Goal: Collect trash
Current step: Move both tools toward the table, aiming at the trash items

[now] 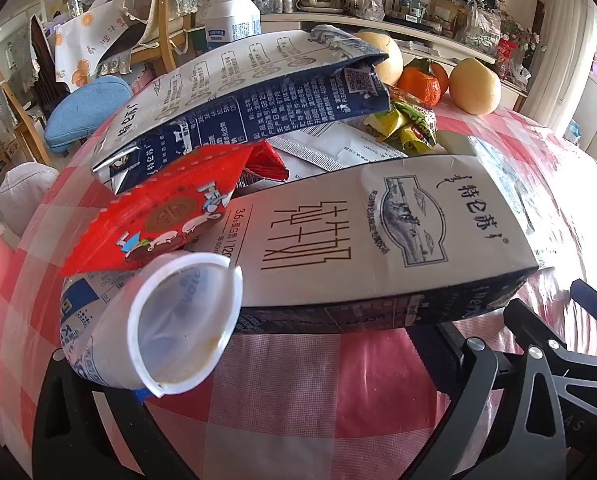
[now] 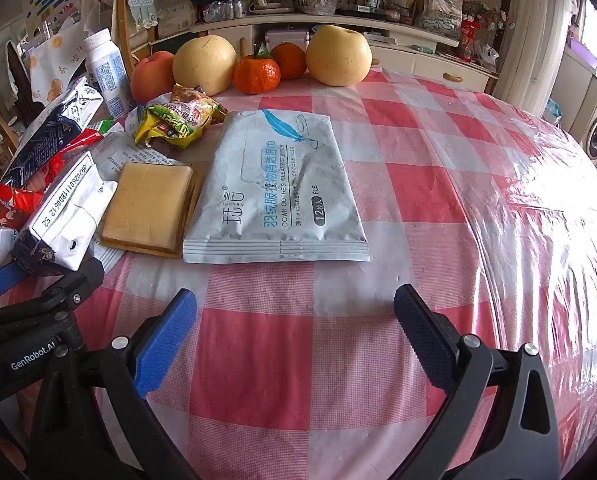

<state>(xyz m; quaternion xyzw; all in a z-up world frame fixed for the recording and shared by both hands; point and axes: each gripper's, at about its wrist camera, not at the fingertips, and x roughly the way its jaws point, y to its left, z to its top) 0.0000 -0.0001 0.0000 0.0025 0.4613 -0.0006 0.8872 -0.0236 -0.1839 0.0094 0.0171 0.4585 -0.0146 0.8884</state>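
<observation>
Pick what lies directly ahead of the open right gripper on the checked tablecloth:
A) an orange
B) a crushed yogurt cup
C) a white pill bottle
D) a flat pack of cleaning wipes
D: the wipes pack lies flat just beyond the right gripper, whose fingers are spread apart with nothing between them.

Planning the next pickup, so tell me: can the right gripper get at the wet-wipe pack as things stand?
Probably yes. The right gripper is open, and the wet-wipe pack lies flat straight ahead with only bare tablecloth between. Nothing rests on it, though lying flat may make it awkward to pinch.
</observation>
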